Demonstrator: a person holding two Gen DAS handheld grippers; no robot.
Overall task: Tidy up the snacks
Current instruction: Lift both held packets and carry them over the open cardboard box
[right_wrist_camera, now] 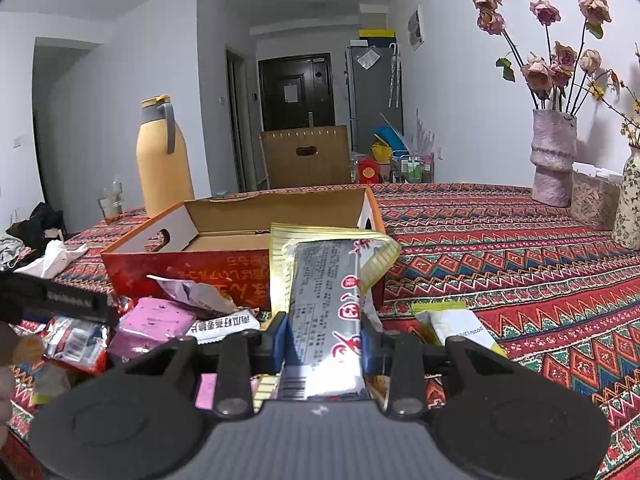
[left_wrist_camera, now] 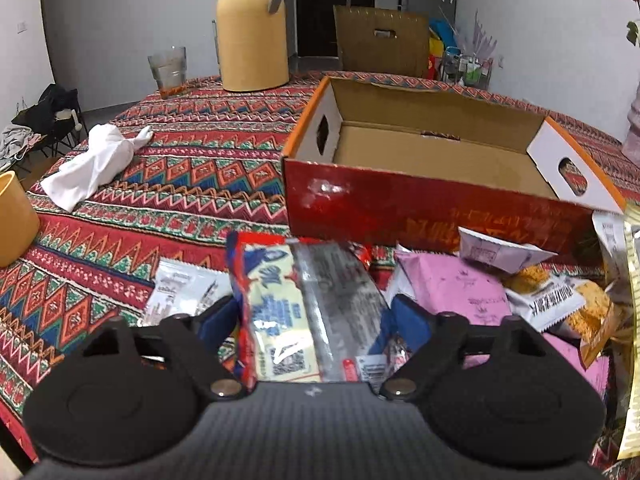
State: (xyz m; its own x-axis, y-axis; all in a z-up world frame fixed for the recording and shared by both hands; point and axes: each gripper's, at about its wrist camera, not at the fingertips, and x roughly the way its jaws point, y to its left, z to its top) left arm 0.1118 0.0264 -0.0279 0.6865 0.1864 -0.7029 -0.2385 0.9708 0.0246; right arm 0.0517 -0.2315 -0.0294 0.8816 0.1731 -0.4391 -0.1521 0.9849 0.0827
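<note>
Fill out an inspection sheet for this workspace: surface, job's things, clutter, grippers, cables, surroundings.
Surface: table under a patterned cloth.
Job's things: open cardboard box, empty as far as visible; snack packets heaped in front of it, among them a pink packet.
Clutter: yellow jug, glass, white cloth, vase of dried roses.
Grippers: left gripper wide around a blue-and-cream packet, contact unclear; right gripper shut on a silver packet.
Cables: nothing seen.
Surroundings: dark door, second cardboard box behind the table.

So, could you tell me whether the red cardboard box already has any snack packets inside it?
No, the red cardboard box shows only a bare brown floor inside.
</note>
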